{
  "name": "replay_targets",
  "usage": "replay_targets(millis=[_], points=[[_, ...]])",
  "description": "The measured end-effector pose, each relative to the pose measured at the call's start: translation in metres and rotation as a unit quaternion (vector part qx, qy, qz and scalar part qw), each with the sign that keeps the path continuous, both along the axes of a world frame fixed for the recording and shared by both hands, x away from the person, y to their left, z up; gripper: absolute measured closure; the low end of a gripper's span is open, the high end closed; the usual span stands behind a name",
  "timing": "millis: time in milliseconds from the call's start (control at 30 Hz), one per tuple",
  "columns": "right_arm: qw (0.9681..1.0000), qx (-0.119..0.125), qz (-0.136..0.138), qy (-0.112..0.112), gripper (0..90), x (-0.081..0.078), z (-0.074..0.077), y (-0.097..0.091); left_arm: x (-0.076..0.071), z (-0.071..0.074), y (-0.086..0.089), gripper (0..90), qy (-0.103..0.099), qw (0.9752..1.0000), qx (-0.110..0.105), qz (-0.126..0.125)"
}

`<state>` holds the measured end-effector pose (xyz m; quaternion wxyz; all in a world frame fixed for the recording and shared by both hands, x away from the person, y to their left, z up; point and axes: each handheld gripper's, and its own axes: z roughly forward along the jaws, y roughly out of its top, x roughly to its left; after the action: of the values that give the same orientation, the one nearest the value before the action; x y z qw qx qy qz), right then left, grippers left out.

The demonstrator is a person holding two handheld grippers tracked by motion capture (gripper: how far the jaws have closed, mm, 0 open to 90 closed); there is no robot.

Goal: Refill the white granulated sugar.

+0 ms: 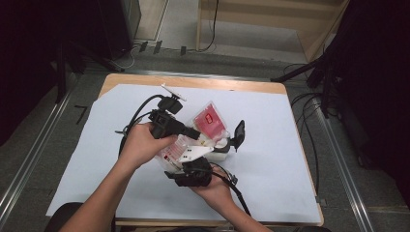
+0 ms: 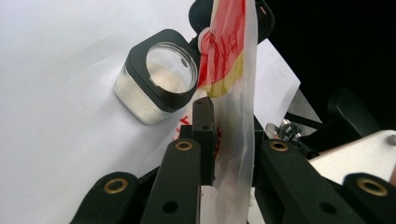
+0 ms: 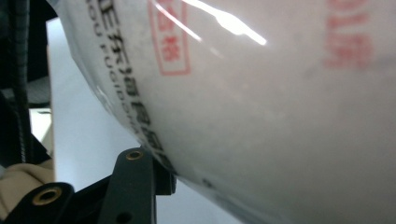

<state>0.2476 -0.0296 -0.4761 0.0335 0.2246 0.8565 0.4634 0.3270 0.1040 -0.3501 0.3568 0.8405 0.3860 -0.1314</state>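
While the left claw (image 2: pixel 232 140) pinches the thin edge of the clear bag (image 2: pixel 233 84), the right claw (image 1: pixel 193 175) clamps its bulging lower end at six o'clock. Red-printed, holding white powder, the bag hangs mid-tabletop (image 1: pixel 270 174), an open jar (image 2: pixel 156 81) at its ten o'clock.

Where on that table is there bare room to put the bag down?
Bare white sheet lies free right of the jar's black lid and left of the left gripper, toward the table's edges. The middle is crowded: bag, open jar, both grippers.
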Motion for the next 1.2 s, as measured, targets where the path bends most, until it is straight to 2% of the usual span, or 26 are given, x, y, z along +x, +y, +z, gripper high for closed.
replay_targets(millis=[133,300,400,500,633,767,933,1133,1200], points=[[1.0000,-0.003,0.000,-0.003,55.6,0.002,-0.001,0.000,-0.001,0.000,0.004,83.8,-0.004,1.0000,-0.003,-0.003],[1.0000,-0.004,-0.005,-0.001,53.7,0.004,-0.003,-0.001,0.001,-0.001,0.011,83.8,0.008,0.9998,-0.017,-0.001],[1.0000,0.005,-0.003,0.007,51.3,0.005,-0.003,-0.003,0.003,-0.003,0.016,84.1,0.018,0.9991,-0.037,-0.009],[1.0000,0.000,-0.003,0.004,49.5,0.006,-0.003,-0.003,0.006,-0.005,0.023,85.2,0.029,0.9982,-0.053,-0.007],[1.0000,-0.005,-0.008,0.001,48.3,0.008,-0.003,-0.004,0.005,-0.003,0.029,86.4,0.024,0.9981,-0.057,-0.002],[1.0000,-0.004,-0.007,0.003,47.5,0.010,-0.002,-0.005,0.003,0.000,0.029,87.7,0.012,0.9986,-0.051,0.003],[1.0000,-0.004,-0.006,-0.001,46.1,0.011,-0.002,-0.005,0.001,0.004,0.033,88.5,0.010,0.9985,-0.053,0.007],[0.9999,0.005,-0.014,0.006,44.6,0.013,-0.001,-0.007,0.000,0.011,0.040,88.6,-0.004,0.9987,-0.051,0.007],[0.9998,0.010,-0.014,0.011,44.7,0.014,0.000,-0.008,-0.001,0.013,0.042,88.9,-0.006,0.9984,-0.057,0.007]])
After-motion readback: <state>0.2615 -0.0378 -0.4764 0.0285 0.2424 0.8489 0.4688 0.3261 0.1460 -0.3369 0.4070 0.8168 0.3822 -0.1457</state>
